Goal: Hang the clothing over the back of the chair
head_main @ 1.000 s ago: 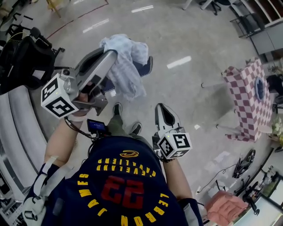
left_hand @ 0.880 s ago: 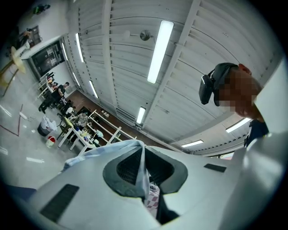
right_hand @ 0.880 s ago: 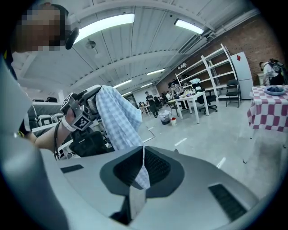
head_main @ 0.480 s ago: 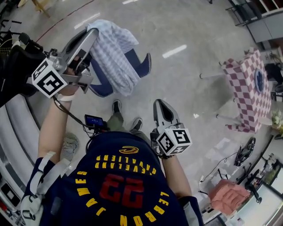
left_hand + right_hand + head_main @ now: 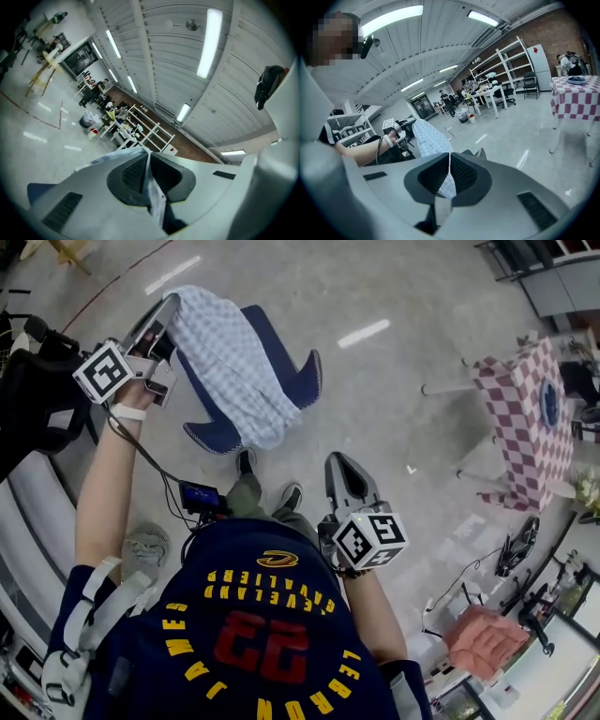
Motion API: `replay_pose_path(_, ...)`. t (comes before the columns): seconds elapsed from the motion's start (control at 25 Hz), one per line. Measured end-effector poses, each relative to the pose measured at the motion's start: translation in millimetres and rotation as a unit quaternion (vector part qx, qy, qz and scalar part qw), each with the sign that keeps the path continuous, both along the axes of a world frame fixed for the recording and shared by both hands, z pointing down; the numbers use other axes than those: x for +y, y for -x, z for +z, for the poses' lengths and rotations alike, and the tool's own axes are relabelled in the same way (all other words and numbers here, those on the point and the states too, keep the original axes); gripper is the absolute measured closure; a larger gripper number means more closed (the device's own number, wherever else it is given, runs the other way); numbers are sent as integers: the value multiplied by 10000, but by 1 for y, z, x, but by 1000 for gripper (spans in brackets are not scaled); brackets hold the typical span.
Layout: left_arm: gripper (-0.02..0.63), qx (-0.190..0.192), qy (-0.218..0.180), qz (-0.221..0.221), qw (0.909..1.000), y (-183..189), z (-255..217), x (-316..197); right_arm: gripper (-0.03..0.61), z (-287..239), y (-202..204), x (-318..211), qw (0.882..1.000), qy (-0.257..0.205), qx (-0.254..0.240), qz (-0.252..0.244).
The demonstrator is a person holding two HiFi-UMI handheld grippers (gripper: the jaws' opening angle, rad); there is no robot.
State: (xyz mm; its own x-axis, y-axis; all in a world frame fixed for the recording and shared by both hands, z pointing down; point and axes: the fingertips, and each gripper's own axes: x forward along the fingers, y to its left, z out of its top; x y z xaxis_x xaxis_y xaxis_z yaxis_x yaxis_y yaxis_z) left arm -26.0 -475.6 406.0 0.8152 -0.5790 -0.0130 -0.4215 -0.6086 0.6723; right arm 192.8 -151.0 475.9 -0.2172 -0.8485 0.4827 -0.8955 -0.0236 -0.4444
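A light blue checked garment (image 5: 230, 362) lies spread over the back of a blue chair (image 5: 286, 357), hanging down its near side. My left gripper (image 5: 167, 306) is raised at the upper left, shut on the garment's top edge. In the left gripper view a strip of the cloth (image 5: 153, 190) is pinched between the closed jaws of the left gripper (image 5: 147, 153). My right gripper (image 5: 340, 462) is held low near my body, apart from the cloth, shut with nothing in it. From the right gripper (image 5: 450, 158) the garment (image 5: 429, 136) shows ahead, beyond the jaws.
A table with a red-checked cloth (image 5: 530, 418) stands at the right. A black office chair (image 5: 33, 395) and a white curved bench (image 5: 28, 521) are at the left. A pink cloth (image 5: 483, 638) lies at the lower right. My shoes (image 5: 246, 465) are near the chair.
My left gripper has swung up and to the left with the garment, which went from a bunched bundle to spread over the chair back. The right gripper stayed put.
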Motion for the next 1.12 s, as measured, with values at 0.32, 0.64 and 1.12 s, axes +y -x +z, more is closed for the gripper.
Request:
replay_pose_path(0.32, 592, -376, 1115, -86, 9930, 23, 122, -43, 568, 10, 0, -12, 9995, 237, 3, 229)
replay_pose_path(0.64, 592, -1466, 1906, 421, 9697, 32, 247, -35, 568, 21, 4, -20, 9975, 458, -18, 534)
replay_pose_path(1.12, 588, -3335, 2460, 1838, 8913, 11, 383, 32, 568, 43, 6, -30, 9940, 787, -42, 752)
